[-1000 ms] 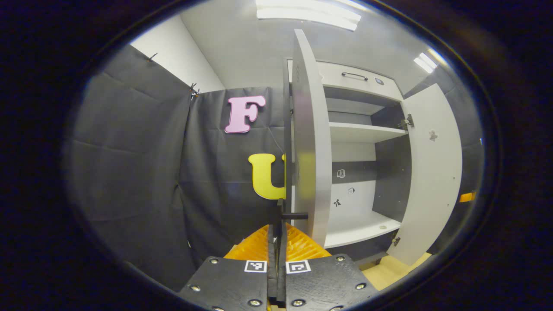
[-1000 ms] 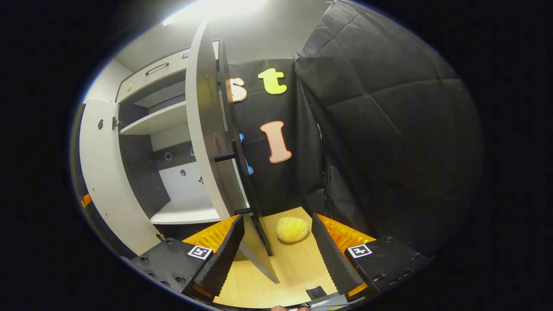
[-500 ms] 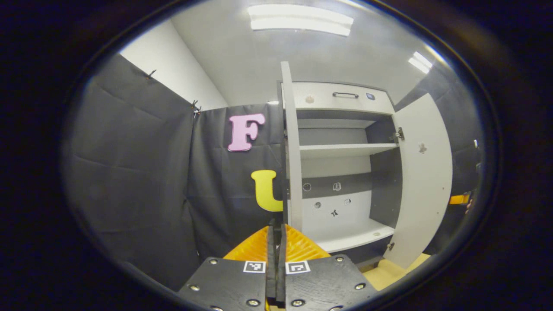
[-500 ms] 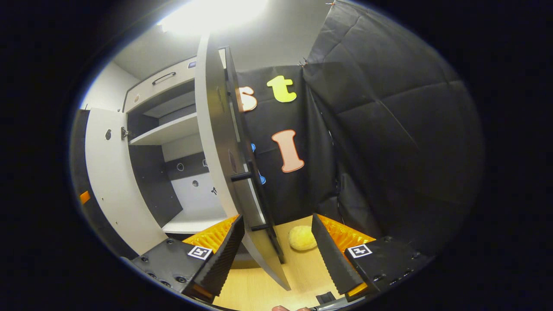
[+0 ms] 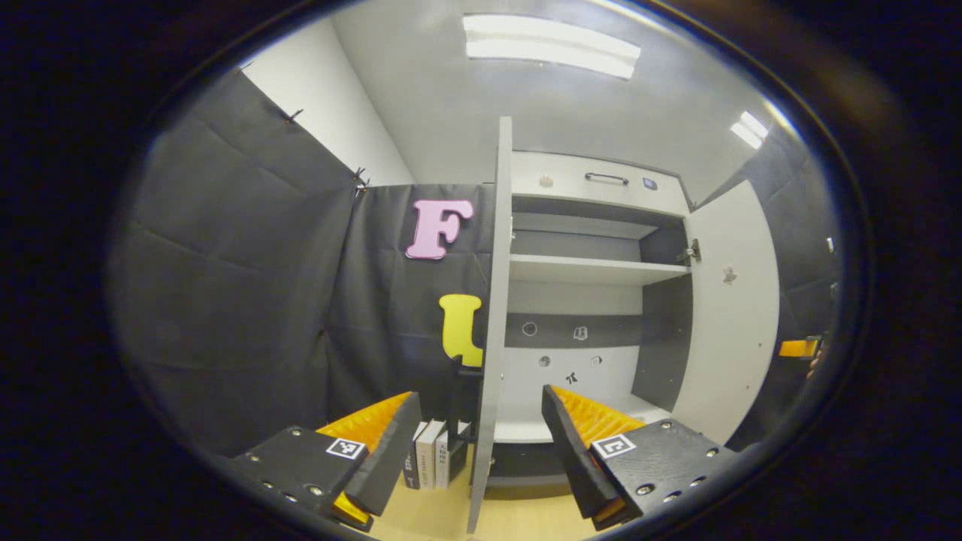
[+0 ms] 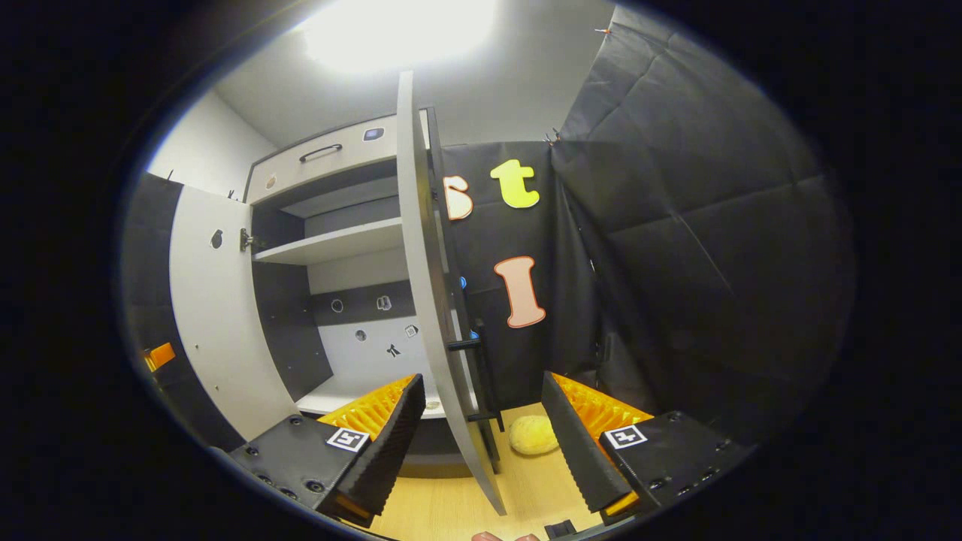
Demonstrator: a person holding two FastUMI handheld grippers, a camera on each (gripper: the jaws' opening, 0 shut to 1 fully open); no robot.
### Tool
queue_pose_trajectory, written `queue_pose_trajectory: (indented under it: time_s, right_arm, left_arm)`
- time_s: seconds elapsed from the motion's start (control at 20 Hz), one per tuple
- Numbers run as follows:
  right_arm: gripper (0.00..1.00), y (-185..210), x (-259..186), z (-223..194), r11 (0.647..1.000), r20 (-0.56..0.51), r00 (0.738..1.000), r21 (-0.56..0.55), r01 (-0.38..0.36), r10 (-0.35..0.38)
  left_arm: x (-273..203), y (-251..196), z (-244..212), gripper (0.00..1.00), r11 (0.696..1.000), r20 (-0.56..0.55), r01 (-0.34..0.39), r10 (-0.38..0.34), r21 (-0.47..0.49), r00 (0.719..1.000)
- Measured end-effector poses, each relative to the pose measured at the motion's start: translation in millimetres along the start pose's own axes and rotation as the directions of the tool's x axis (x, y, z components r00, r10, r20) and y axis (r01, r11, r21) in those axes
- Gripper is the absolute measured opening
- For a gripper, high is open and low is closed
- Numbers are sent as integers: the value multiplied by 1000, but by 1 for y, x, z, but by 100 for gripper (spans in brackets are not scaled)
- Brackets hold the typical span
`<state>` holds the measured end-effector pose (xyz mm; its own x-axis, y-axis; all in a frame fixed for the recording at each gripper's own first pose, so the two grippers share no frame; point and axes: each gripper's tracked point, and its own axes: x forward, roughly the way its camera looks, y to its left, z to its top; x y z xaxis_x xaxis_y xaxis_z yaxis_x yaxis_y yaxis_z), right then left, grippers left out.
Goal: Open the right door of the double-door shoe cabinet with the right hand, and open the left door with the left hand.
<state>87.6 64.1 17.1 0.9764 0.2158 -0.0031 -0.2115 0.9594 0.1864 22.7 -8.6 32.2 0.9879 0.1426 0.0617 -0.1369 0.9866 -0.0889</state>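
White panels of the shoe cabinet (image 5: pixel 594 270) stand exposed, both doors swung wide, so we judge the task all but done. In the left gripper view the left door (image 5: pixel 492 315) meets us edge-on at twelve o'clock, the right door (image 5: pixel 733 308) at three. In the right gripper view that right door (image 6: pixel 428 300) is edge-on ahead. Our left tongs (image 5: pixel 470 443) sit level with fingers apart, straddling the door edge without touching. Our right tongs (image 6: pixel 481 436) are likewise apart and empty. A yellow lump (image 6: pixel 532 436) lies on the floor.

both views near, facing shared open cabinet (image 5: pixel 594 263)
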Motion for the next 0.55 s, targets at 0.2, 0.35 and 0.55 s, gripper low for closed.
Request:
queue_pose_trajectory:
  time_s: [0.2,0.35,0.55]
  right_arm:
    - [98,18,1,-1,999,7,999,-10,-42,42]
    - [98,28,1,3,998,19,998,-24,-66,66]
    - [98,36,2,7,997,45,996,-25,-76,77]
  left_arm:
    - [-6,3,0,93,999,-5,0,-1,-36,1000]
    - [-15,4,-1,91,1000,-6,1,-1,-25,1000]
    - [-21,4,-4,93,1000,-10,-4,4,19,1000]
